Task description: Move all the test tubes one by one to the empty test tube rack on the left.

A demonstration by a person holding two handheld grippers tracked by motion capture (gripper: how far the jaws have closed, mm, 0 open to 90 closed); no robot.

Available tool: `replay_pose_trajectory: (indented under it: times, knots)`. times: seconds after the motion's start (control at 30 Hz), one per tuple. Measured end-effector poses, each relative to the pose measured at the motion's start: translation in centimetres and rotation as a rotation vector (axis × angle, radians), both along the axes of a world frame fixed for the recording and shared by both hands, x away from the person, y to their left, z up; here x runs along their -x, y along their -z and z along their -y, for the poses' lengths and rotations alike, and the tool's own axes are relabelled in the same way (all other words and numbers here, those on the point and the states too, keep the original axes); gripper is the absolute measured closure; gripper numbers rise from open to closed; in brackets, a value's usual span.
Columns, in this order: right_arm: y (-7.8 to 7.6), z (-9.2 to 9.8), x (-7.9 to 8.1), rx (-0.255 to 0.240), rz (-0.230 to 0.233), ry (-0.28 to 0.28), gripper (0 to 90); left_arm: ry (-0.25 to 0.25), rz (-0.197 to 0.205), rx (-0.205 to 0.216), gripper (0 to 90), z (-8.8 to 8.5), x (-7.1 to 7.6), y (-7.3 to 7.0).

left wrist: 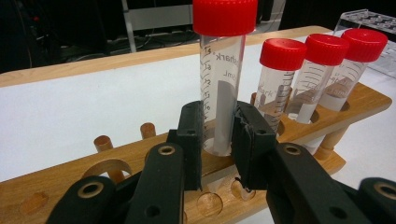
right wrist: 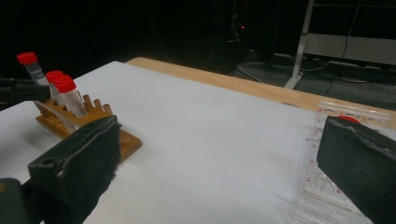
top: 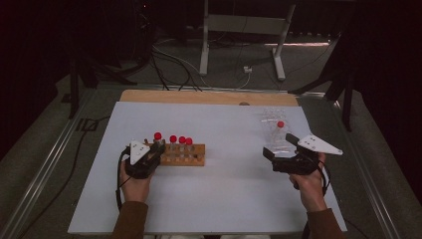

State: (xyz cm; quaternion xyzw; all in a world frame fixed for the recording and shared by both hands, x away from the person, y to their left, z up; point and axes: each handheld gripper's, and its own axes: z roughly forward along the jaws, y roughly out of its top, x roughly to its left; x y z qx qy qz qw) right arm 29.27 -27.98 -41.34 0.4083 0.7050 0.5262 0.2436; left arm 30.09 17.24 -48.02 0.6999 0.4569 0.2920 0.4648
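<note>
Left gripper [left wrist: 218, 140]: lower centre of its view, jaws clamped on a red-capped tube [left wrist: 222, 79] standing upright in the wooden rack [left wrist: 359, 105], gripped low, likely for lifting. Right gripper [top: 282, 148]: right of the high view, jaws wide apart, nothing held, beside the clear plastic rack [top: 275, 130], probably the destination.

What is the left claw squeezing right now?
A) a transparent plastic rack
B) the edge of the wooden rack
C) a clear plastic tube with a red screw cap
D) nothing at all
C: in the left gripper view the two black pads of the left claw press on either side of the clear plastic tube with a red screw cap, which stands taller than the three other red-capped tubes in the wooden rack.
</note>
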Motion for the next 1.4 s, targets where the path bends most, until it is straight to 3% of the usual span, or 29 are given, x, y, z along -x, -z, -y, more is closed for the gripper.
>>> replay_pose_trajectory:
  times: [1.03, 1.2, 1.4]
  knots:
    - [0.06, 0.01, -0.04, -0.006, -0.001, -0.002, 0.0, 0.009, -0.004, 0.003, 69.4, 0.07, -0.12, -0.04]
    - [-0.01, 0.2, -0.05, -0.009, 0.001, 0.005, 0.0, 0.013, -0.009, 0.018, 55.1, 0.03, 0.03, -0.17]
    - [-0.33, 0.72, -0.21, -0.011, 0.009, 0.028, 0.0, 0.03, 0.007, 0.069, 29.3, -0.44, 0.65, -0.9]
